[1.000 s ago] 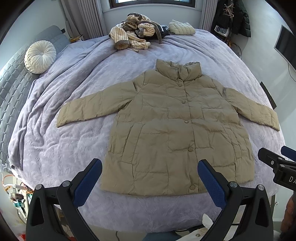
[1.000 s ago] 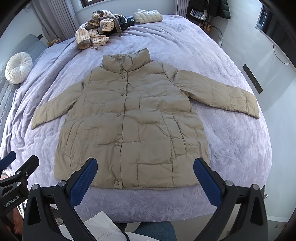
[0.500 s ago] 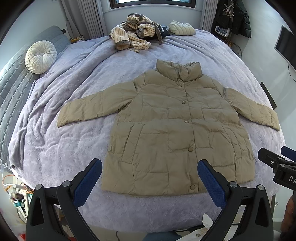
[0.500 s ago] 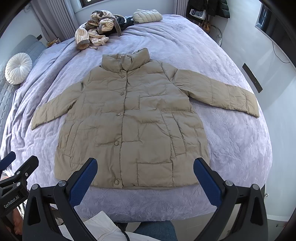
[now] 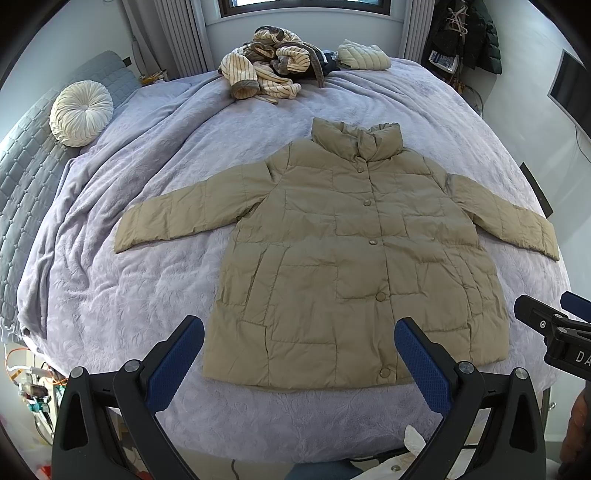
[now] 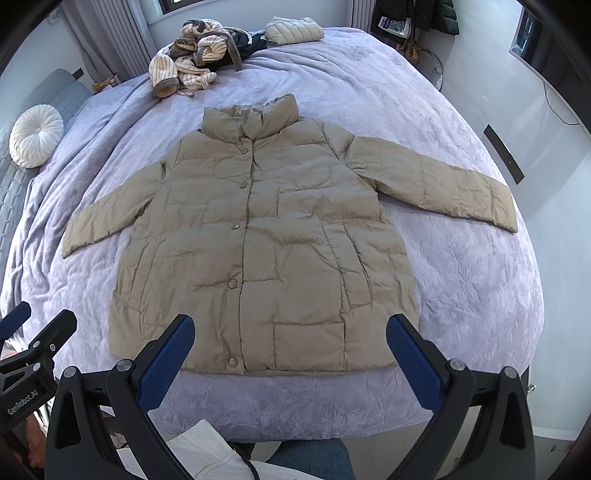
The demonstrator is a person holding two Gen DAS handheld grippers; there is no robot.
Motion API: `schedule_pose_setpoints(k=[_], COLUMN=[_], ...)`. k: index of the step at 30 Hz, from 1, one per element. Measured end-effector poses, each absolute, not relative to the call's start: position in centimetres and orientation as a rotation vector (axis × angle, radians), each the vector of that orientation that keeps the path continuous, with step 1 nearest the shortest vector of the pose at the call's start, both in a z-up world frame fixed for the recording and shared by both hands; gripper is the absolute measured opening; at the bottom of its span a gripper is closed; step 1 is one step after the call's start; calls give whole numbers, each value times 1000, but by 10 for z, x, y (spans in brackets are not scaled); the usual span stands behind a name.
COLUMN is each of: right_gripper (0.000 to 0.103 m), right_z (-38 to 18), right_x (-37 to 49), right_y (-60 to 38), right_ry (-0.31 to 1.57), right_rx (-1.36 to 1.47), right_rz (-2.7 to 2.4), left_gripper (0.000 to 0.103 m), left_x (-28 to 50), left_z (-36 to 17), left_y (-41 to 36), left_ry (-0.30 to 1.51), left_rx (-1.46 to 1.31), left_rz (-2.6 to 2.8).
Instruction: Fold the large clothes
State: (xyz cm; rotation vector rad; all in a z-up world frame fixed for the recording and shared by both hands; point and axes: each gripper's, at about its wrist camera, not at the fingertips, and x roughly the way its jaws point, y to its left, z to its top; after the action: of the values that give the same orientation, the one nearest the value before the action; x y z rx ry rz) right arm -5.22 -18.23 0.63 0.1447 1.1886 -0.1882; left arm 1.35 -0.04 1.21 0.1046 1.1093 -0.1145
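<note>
A khaki quilted puffer jacket lies flat and buttoned on the lavender bedspread, collar away from me, both sleeves spread out; it also shows in the right wrist view. My left gripper is open and empty, held above the jacket's hem at the near edge of the bed. My right gripper is open and empty too, above the hem. Each gripper's body shows at the side of the other's view: the right gripper at the left wrist view's right edge, the left gripper at the right wrist view's left edge.
A pile of striped clothes and a folded pale quilted garment lie at the far end of the bed. A round white cushion sits far left by the grey headboard. Dark coats hang far right.
</note>
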Motion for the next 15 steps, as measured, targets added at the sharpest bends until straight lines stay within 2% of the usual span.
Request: schedule_pose_setpoints(k=[15], right_gripper=[103], right_z=[6], right_x=[-52], right_y=[-182], right_ry=[1190], right_rx=[145], right_rz=[-188], left_gripper=[103], left_x=[13], left_z=[12], left_y=[-2], left_ry=[1109], left_rx=[104], left_rz=[-113])
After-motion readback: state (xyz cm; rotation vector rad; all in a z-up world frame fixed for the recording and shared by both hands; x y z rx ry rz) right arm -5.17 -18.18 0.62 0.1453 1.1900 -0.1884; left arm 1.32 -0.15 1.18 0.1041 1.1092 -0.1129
